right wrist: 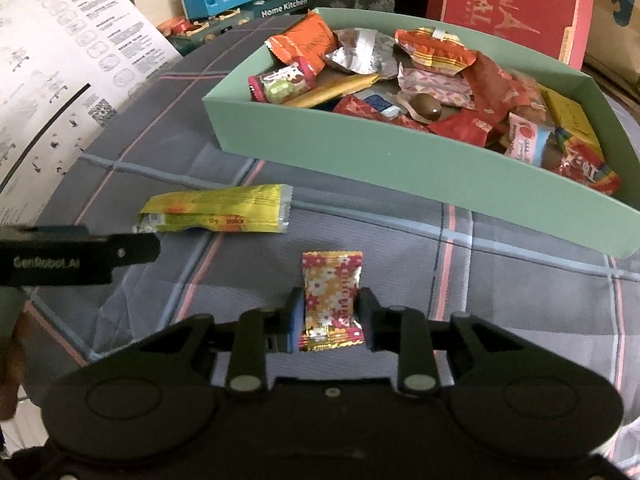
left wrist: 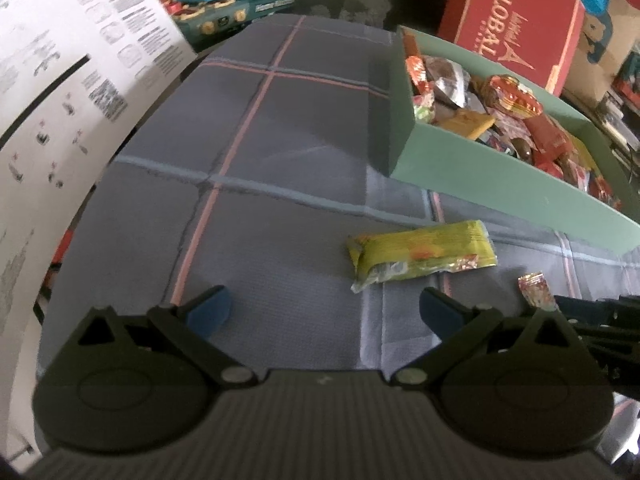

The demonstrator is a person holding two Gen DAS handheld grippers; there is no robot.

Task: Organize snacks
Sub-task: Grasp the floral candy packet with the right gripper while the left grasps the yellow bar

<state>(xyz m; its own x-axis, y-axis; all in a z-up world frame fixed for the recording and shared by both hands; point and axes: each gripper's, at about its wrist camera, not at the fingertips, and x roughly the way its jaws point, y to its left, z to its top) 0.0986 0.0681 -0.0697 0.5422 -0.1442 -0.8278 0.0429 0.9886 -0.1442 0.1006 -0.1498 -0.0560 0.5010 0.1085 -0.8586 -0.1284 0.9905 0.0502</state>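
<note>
My right claw (right wrist: 331, 316) is clamped narrow on a small flowered candy (right wrist: 332, 300); its blue pads press both long sides, and the wrapper's top sticks out past the fingertips. The candy sits low over the checked cloth on the surface (right wrist: 500, 264). A yellow bar (right wrist: 218, 208) lies flat on the cloth just beyond and to the left, near the green box (right wrist: 400, 160) heaped with snacks. My left claw (left wrist: 324, 310) stands wide with nothing between its pads; the yellow bar (left wrist: 420, 254) lies just ahead of its right finger.
</note>
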